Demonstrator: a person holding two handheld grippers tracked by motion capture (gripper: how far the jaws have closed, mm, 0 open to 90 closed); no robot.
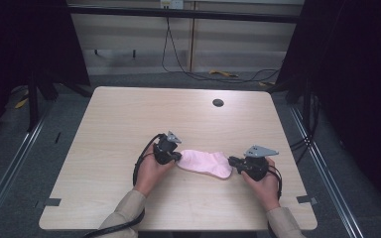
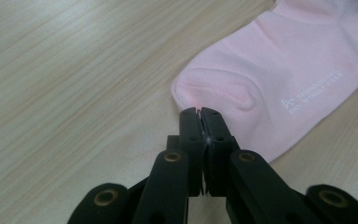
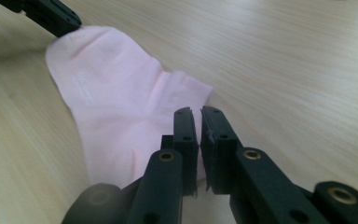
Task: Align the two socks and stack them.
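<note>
A pink sock (image 1: 203,162) lies flat on the light wooden table (image 1: 144,114), near its front edge. My left gripper (image 1: 178,156) is at the sock's left end. In the left gripper view its jaws (image 2: 199,112) are pressed together on the rounded toe of the sock (image 2: 284,70), and the cloth puckers there. My right gripper (image 1: 232,162) is at the sock's right end. In the right gripper view its jaws (image 3: 196,114) stand nearly together over the edge of the sock (image 3: 116,107), pinching the cloth. The left gripper (image 3: 60,18) touches the sock's far tip in that view.
A round black cable hole (image 1: 218,102) sits in the table's far right part. Black cables (image 1: 178,64) run across the floor behind the table. Dark frames stand on both sides. A person's hands and beige sleeves come in from the bottom.
</note>
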